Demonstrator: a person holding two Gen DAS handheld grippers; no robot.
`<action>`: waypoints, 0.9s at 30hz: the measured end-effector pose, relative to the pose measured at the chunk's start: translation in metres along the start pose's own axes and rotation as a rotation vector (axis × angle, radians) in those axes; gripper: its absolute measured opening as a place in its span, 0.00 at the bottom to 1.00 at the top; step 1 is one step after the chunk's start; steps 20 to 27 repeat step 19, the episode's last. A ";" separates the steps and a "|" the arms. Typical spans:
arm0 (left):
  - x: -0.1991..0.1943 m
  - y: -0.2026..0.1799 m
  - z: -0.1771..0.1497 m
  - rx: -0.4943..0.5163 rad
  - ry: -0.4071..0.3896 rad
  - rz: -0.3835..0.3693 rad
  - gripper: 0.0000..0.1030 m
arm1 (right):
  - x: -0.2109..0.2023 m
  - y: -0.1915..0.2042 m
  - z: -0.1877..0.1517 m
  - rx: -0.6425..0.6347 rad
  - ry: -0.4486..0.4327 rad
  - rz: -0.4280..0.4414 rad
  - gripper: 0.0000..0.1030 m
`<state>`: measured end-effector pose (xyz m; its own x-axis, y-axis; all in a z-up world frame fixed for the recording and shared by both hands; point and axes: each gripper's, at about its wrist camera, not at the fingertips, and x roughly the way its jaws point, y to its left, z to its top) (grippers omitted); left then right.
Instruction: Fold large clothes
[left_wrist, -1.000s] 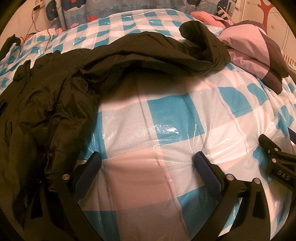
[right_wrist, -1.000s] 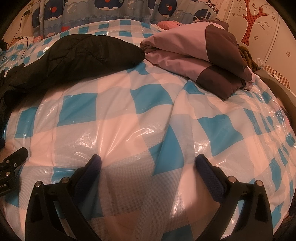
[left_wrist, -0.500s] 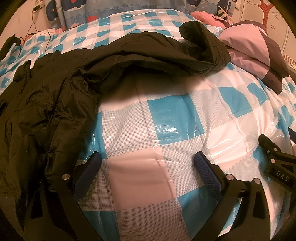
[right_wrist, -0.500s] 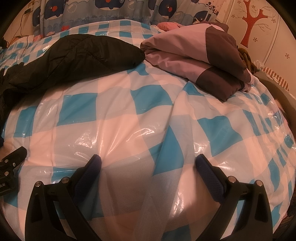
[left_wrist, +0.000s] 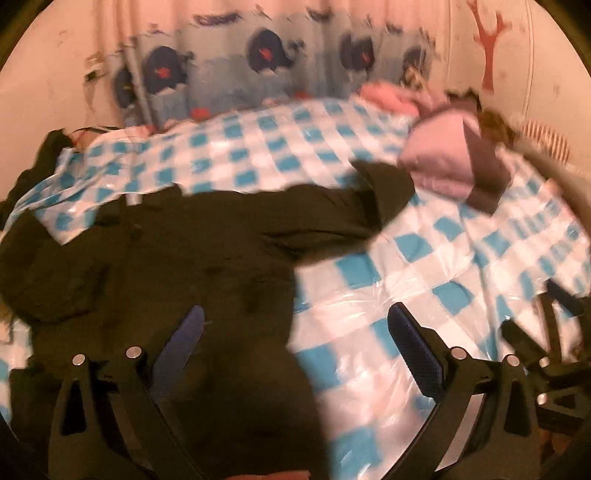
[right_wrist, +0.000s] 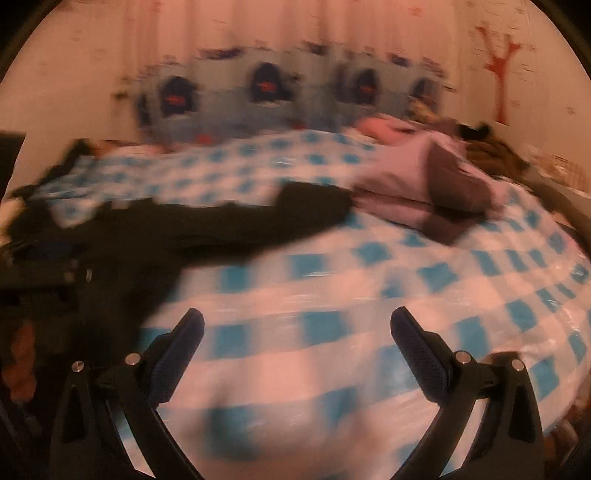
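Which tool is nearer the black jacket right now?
Left. The left tool hangs open over the black jacket, one finger above the fabric. The right tool is open over bare checkered sheet, jacket off to its left.

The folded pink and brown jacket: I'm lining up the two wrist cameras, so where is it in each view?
Left wrist: the pink and brown jacket lies upper right, just right of the black coat's far end.
Right wrist: the jacket sits right of centre, above mid-height, again beside the coat's far end.
Shared landmark: the red tree sticker on the wall, above and right of the jacket.
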<state>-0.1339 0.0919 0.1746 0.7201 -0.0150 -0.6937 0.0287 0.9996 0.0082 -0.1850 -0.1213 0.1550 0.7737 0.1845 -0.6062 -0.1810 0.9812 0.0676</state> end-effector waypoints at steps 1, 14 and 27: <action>-0.016 0.021 -0.004 -0.034 -0.025 0.014 0.93 | -0.006 0.016 0.003 -0.005 0.001 0.030 0.95; -0.090 0.191 -0.070 -0.267 -0.048 0.164 0.93 | -0.049 0.222 0.048 -0.143 -0.061 0.208 0.95; -0.060 0.189 -0.064 -0.256 -0.040 0.171 0.93 | -0.015 0.228 0.062 -0.135 -0.074 0.136 0.95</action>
